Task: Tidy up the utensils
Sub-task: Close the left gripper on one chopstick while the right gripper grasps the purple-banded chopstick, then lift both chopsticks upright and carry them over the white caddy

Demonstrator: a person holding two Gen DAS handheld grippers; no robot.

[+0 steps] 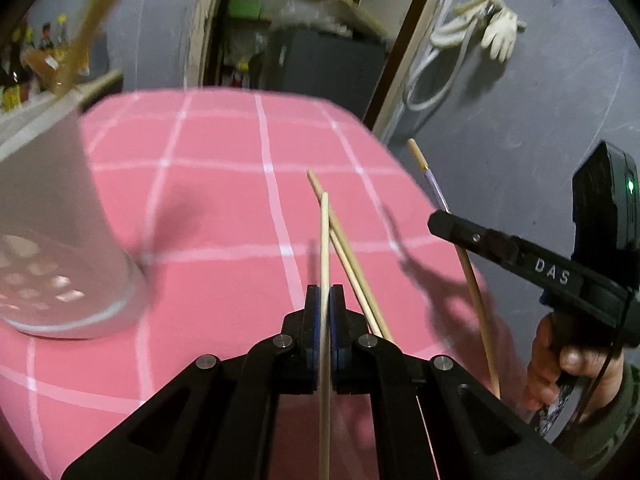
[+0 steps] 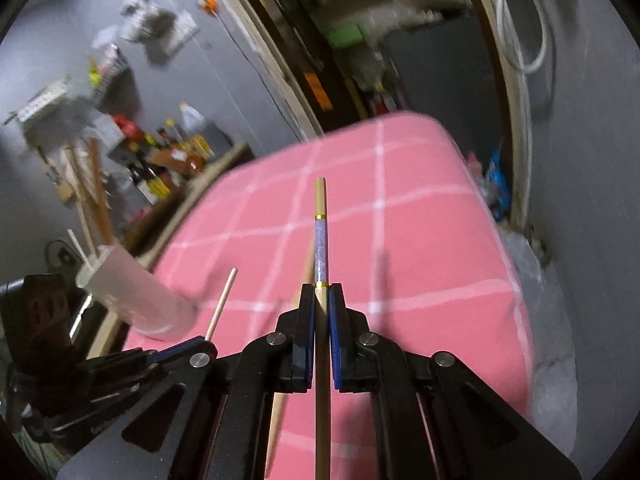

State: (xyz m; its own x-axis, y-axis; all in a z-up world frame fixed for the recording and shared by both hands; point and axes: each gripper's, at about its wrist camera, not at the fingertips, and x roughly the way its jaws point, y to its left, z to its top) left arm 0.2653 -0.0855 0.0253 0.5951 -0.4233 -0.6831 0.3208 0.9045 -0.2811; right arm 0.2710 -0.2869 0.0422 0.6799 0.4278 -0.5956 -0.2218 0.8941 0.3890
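At the far left, a translucent utensil holder (image 1: 60, 248) is seen standing on the pink checked surface (image 1: 224, 184); its base is perforated, and blurred wooden handles (image 2: 94, 196) are seen rising from its mouth in the right wrist view. It is judged to be the place where the loose utensils are meant to be gathered.

Just to the right of the holder, the left gripper (image 1: 325, 300) is closed on a plain chopstick (image 1: 325, 248), which is pinched between the blue pads partway along its length, so that both ends stick out. Whether its far tip touches the cloth cannot be told. Beside it, two more plain chopsticks (image 1: 344, 248) are seen slanting away under the gripper, apparently lying on the cloth and not yet collected.

Further right, at the edge of the surface, the right gripper (image 2: 322, 312) is closed on a decorated chopstick (image 2: 321, 248), which is marked by gold bands and a bluish section. It is gripped just behind the nearer band, and it appears to be lifted off the cloth.

With one stick held in each gripper, a carry toward the holder at the left is judged to be the step in hand. Each stick will need to be tipped upright before release.
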